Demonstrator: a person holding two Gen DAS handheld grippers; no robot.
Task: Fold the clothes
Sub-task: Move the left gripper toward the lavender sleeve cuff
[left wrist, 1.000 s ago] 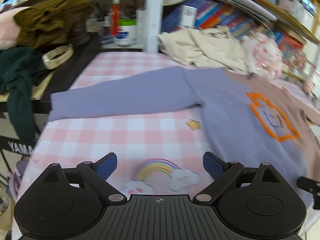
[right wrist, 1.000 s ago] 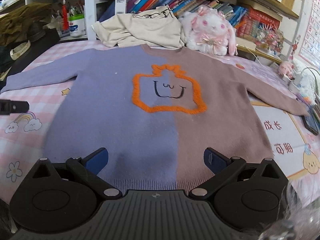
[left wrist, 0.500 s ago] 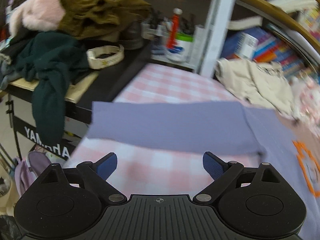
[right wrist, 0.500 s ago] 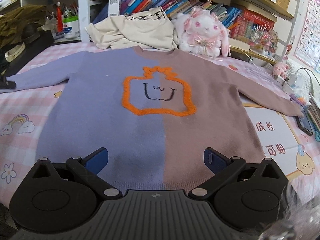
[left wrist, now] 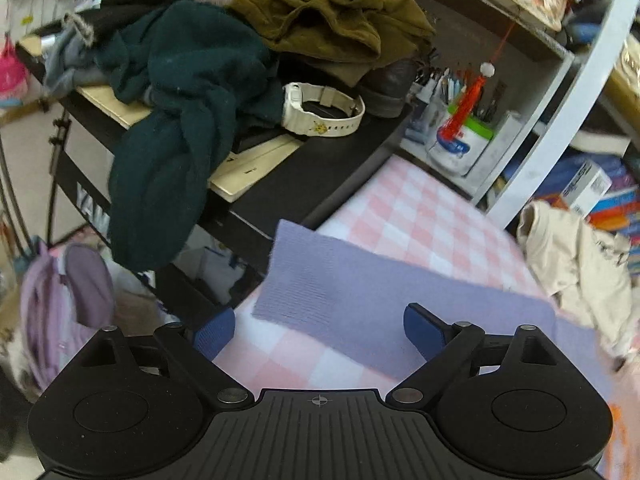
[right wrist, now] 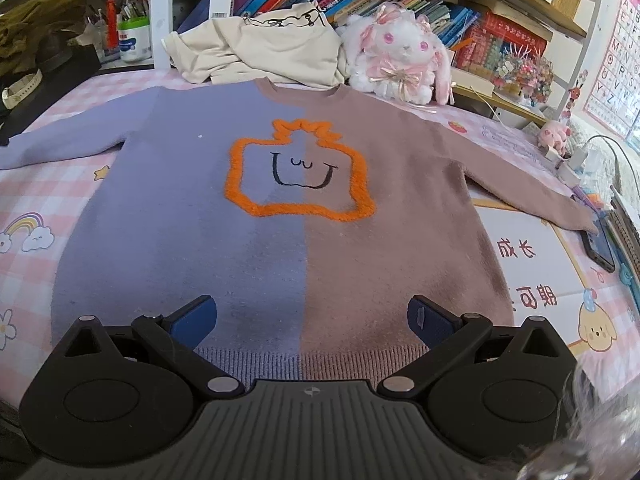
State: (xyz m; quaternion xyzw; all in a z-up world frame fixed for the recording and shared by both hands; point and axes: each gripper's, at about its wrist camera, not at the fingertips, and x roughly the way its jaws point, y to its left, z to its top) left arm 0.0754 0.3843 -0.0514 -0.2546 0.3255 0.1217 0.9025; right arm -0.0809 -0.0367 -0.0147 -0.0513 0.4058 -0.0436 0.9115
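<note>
Right tool (right wrist: 312, 316): jaws spread, nothing between them, hovering over the sweater's (right wrist: 280, 208) ribbed hem. Sweater lies flat, front up, on the pink checked cloth (right wrist: 36, 196); fuzzy knit, purple half and brown half, raised orange outline around a stitched face. Bare cloth on both sides of the body. Brown sleeve (right wrist: 532, 192) runs out to a phone (right wrist: 600, 244) at the right edge.

Left tool (left wrist: 320, 330): jaws spread, empty, over the purple sleeve (left wrist: 360, 296). Its cuff reaches the cloth's edge; beyond it a drop, then a black stand piled with a dark green garment (left wrist: 180, 120) and a white watch (left wrist: 324, 110). Cuff possibly overhangs; picture blurred there.

Far side: cream garment (right wrist: 260, 48), plush rabbit (right wrist: 400, 56), bookshelf.
</note>
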